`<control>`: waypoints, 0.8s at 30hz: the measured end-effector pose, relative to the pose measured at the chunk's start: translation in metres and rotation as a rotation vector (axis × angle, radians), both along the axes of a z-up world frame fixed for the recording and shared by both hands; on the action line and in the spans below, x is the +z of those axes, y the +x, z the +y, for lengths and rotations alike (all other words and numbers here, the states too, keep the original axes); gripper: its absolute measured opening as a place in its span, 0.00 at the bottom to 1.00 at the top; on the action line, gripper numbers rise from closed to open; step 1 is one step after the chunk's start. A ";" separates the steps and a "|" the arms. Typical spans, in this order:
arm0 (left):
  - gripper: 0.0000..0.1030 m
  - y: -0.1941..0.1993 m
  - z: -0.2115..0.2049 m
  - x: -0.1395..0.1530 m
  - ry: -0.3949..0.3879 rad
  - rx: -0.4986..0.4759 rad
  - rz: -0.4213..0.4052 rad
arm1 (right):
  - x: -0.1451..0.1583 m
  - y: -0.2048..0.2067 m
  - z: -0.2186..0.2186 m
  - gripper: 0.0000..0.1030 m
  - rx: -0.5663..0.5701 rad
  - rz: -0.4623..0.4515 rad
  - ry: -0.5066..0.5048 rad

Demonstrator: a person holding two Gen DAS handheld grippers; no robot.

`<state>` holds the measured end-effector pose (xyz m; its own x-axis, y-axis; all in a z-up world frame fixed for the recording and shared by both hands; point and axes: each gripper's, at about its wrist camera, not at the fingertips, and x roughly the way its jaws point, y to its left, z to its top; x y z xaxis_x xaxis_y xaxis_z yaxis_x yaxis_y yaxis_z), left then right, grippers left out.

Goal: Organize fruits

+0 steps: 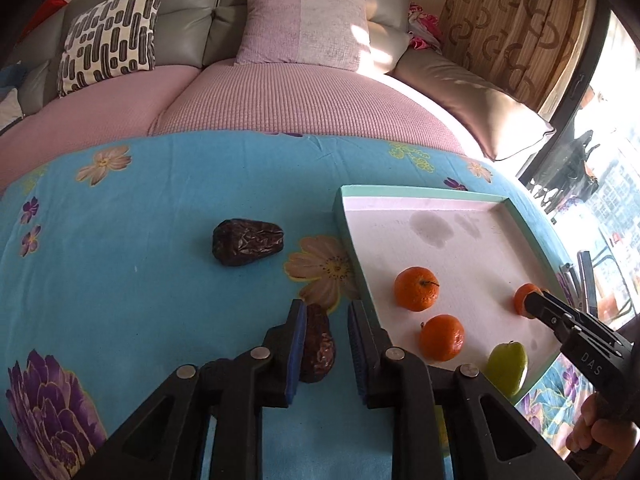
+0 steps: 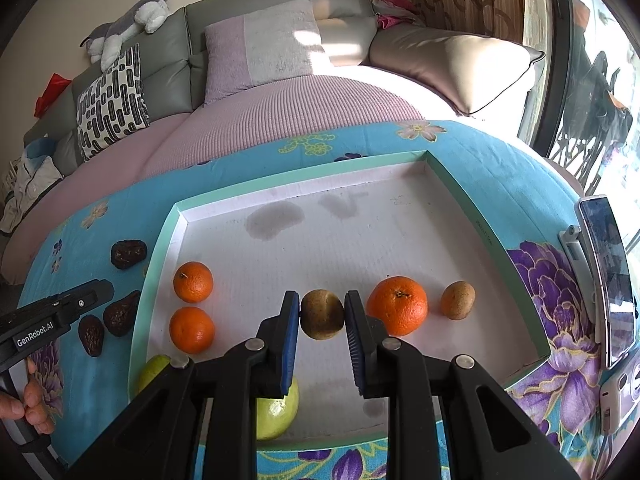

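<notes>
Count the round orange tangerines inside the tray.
3. Two round orange tangerines sit near the left wall of the white tray, one farther back, one nearer. A larger one lies just right of the right gripper. The grippers could hide more.

Two readable markings, both on gripper bodies. Left wrist view: "DAS" in pale letters on the black body of the right gripper [image 1: 538, 307], off to the right. Right wrist view: "GenRobot.AI" on a label on the left gripper [image 2: 102, 292] body, far left (white on black). Tiny print on the tray [image 2: 486, 240] wall unreadable.
</notes>
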<state>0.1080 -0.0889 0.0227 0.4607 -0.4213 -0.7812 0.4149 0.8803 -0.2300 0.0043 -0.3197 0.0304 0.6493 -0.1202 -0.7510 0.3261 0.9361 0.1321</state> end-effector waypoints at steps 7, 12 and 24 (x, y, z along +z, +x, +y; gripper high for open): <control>0.52 0.001 0.000 -0.019 0.043 -0.003 0.033 | -0.002 0.000 -0.002 0.23 -0.006 0.006 0.004; 0.36 -0.002 -0.012 -0.029 0.063 -0.028 0.064 | -0.002 0.000 -0.002 0.23 -0.004 0.007 0.004; 0.35 -0.024 -0.032 0.015 -0.028 -0.126 -0.056 | -0.002 0.000 -0.003 0.23 -0.012 0.013 0.005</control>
<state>0.0839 -0.1214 0.0375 0.4457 -0.4993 -0.7430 0.5344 0.8143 -0.2267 0.0040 -0.3227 0.0283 0.6382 -0.1238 -0.7598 0.3389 0.9314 0.1329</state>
